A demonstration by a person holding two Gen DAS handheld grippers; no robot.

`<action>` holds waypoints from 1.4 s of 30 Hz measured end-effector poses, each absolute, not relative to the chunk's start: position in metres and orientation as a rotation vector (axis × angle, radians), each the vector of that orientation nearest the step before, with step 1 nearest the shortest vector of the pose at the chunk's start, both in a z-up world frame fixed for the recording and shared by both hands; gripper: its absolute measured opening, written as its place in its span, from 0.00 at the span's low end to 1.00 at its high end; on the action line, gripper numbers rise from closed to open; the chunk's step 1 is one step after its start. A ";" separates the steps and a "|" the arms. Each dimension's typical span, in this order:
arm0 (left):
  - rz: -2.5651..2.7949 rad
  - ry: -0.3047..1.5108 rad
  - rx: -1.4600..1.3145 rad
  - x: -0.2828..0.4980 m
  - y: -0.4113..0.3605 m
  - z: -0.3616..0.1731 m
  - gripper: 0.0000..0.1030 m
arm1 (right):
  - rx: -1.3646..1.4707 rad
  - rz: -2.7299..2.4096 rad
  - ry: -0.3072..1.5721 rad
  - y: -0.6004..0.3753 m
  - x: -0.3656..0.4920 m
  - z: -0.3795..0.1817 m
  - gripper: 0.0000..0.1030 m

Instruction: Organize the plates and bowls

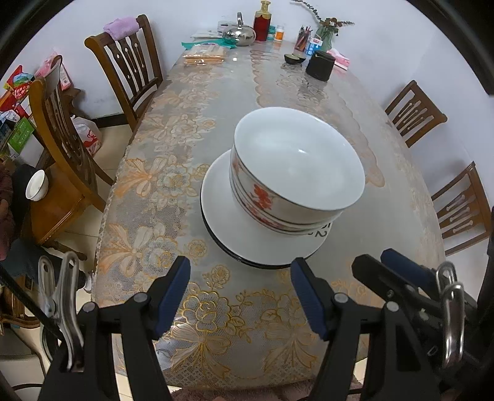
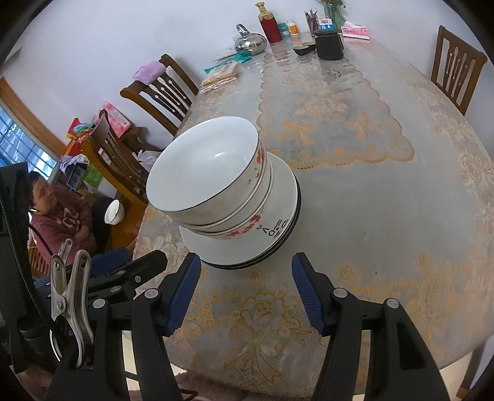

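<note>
A lace-patterned tablecloth point(image 1: 173, 172) covers the long table; at its far end stand a steel kettle point(image 1: 240, 33), a red bottle point(image 1: 262, 21), a black pot point(image 1: 320, 65) and a cup of pencils point(image 1: 302, 38). Wooden chairs line both sides, one draped with a purple cloth point(image 1: 121, 27); a seated person in a maroon top point(image 2: 61, 212) waits at the left, near a small white bowl point(image 2: 114, 211) on a chair seat.

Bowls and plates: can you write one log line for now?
bowls: nested on plates | left gripper: open, empty | right gripper: open, empty | table: stack near front
</note>
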State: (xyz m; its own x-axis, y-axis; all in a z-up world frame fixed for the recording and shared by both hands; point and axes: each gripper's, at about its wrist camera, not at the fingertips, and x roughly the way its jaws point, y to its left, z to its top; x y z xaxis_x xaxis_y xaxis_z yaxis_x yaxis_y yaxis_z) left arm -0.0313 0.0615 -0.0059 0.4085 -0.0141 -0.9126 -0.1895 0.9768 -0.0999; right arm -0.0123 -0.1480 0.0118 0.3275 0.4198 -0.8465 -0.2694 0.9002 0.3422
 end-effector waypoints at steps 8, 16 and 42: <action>0.111 1.149 -0.197 -0.031 0.060 -0.005 0.69 | 0.147 0.449 1.155 -0.148 -0.011 0.012 0.61; 0.112 1.153 -0.199 -0.031 0.059 -0.006 0.69 | 0.146 0.449 1.157 -0.148 -0.010 0.012 0.61; 0.110 1.156 -0.197 -0.029 0.058 -0.005 0.69 | 0.146 0.449 1.157 -0.149 -0.010 0.012 0.61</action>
State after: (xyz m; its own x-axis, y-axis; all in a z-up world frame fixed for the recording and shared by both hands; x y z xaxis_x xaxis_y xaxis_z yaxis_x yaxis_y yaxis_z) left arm -0.0288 0.0582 -0.0051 0.4003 -0.0145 -0.9163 -0.1876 0.9774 -0.0974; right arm -0.0104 -0.1489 0.0117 0.3253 0.4152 -0.8496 -0.2668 0.9023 0.3387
